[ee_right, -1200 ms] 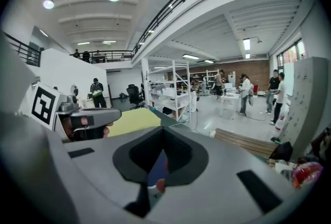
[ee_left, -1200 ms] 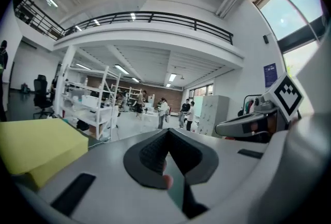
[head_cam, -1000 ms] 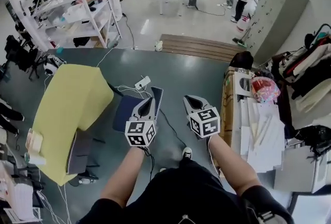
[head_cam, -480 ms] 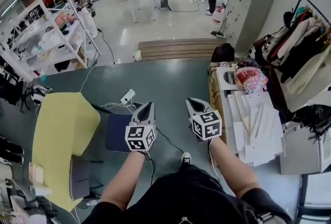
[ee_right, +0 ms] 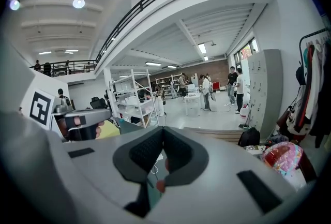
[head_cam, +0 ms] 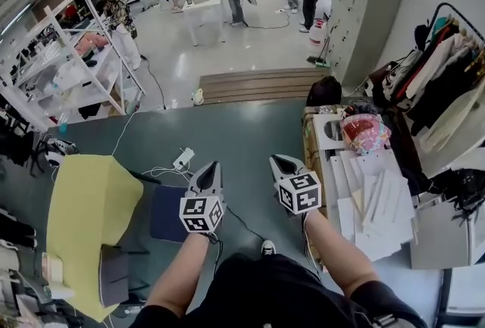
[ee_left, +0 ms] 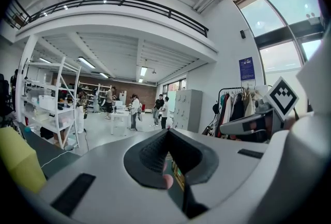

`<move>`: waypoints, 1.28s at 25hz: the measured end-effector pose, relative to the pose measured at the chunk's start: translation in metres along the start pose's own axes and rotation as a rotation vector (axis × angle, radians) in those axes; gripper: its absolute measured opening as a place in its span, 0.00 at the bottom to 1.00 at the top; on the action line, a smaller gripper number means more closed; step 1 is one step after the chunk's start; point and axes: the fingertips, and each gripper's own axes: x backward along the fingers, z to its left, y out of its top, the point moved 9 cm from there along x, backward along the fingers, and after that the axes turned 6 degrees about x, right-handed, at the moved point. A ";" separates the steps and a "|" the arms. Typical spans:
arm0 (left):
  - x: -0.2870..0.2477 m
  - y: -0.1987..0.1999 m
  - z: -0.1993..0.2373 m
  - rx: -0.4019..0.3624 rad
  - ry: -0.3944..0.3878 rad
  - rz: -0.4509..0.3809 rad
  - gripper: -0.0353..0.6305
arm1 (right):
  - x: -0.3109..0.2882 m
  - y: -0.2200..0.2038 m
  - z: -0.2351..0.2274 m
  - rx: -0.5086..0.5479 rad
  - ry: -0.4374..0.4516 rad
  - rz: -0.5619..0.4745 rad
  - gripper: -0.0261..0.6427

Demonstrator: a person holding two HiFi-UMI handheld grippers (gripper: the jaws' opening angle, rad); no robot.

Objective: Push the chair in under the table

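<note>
Head view, L to R. White shelf rack (head_cam: 91,69): open shelves filled w/ bags and boxes, contents too small to name. Yellow bench (head_cam: 87,205) at lower L, on the grey-green floor (head_cam: 242,129). Chair (head_cam: 163,217): dark-blue seat just beside the bench's R edge and outside it, not under the top. White power strip (head_cam: 183,159) w/ cable lies on the floor just beyond the chair. Left gripper (head_cam: 211,166) shows above the seat's R edge and overlaps it in the pic; contact can't be told. Its jaws are pressed together w/ nothing between, as the left gripper view (ee_left: 166,134) confirms. Right gripper (head_cam: 276,160) is level w/ the left one and further from the chair; jaws likewise pressed together and empty, per the right gripper view (ee_right: 162,131). Right-hand bench (head_cam: 312,156): carries white paper sheets (head_cam: 375,201) and a red bundle (head_cam: 364,131). Grey lockers (head_cam: 364,12) stand behind it, doors closed. Clothes rail (head_cam: 451,69) at far R: hung full of garments.
</note>
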 end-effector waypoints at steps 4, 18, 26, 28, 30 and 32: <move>-0.020 0.003 0.003 -0.003 -0.001 0.005 0.07 | -0.019 0.005 -0.016 -0.011 0.006 0.006 0.06; -0.125 0.021 0.051 -0.002 -0.109 0.039 0.07 | -0.101 0.034 -0.040 -0.018 -0.048 0.030 0.06; -0.175 0.028 0.074 -0.008 -0.172 0.055 0.07 | -0.140 0.051 -0.053 -0.031 -0.088 0.017 0.06; -0.184 0.031 0.076 -0.008 -0.182 0.057 0.07 | -0.146 0.053 -0.058 -0.033 -0.095 0.017 0.06; -0.193 0.034 0.078 -0.009 -0.189 0.052 0.07 | -0.151 0.055 -0.064 -0.035 -0.099 0.019 0.06; -0.204 0.038 0.081 -0.013 -0.191 0.046 0.07 | -0.158 0.057 -0.072 -0.038 -0.102 0.017 0.06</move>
